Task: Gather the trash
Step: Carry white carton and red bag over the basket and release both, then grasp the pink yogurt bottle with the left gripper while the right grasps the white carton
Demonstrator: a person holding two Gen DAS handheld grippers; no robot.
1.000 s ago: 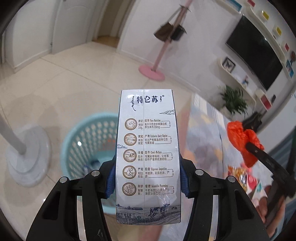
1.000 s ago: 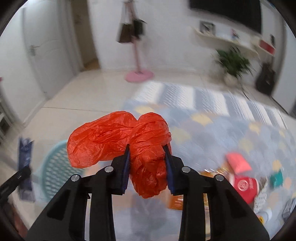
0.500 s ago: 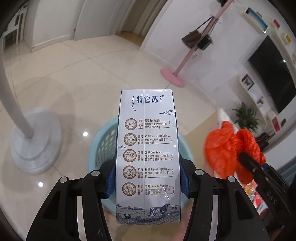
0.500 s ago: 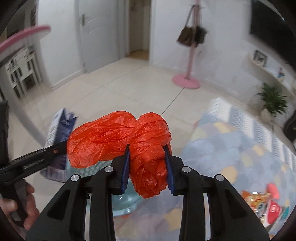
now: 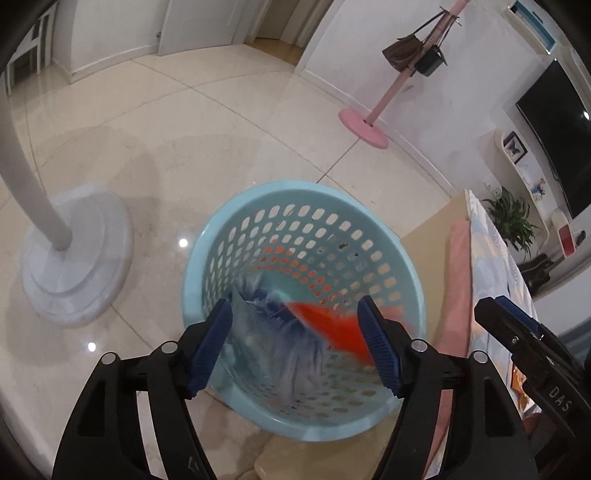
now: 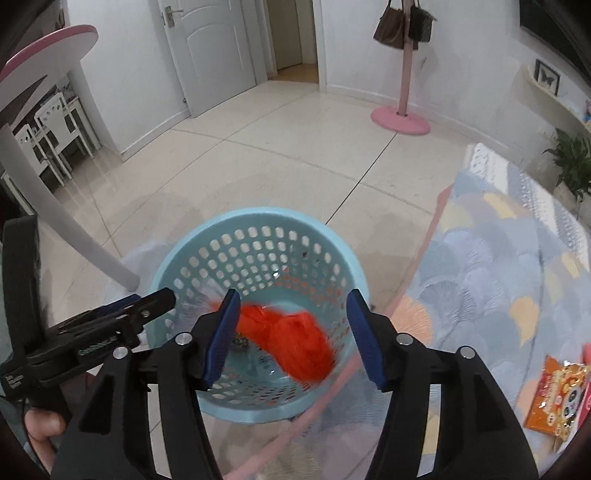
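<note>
Each hand-held gripper, left [image 5: 295,343] and right [image 6: 291,336], gapes wide and empty above the pale blue perforated plastic basket [image 6: 192,251]. A crumpled orange plastic bag [image 6: 295,339] and blurred blue-white carton [image 5: 266,332] are inside it. An orange snack packet [image 6: 554,402] remains on the patterned bed [image 6: 498,266].

home living room, cream tile floor [image 5: 207,122], white panel door [image 6: 207,51] ahead left, pink coat stand [image 6: 402,92] with handbags [image 6: 388,27] ahead, wall TV [image 5: 557,125] and potted plant [image 5: 511,218] far right, patterned rug [image 6: 506,266] right, white dining chairs [image 6: 55,133] far left
</note>
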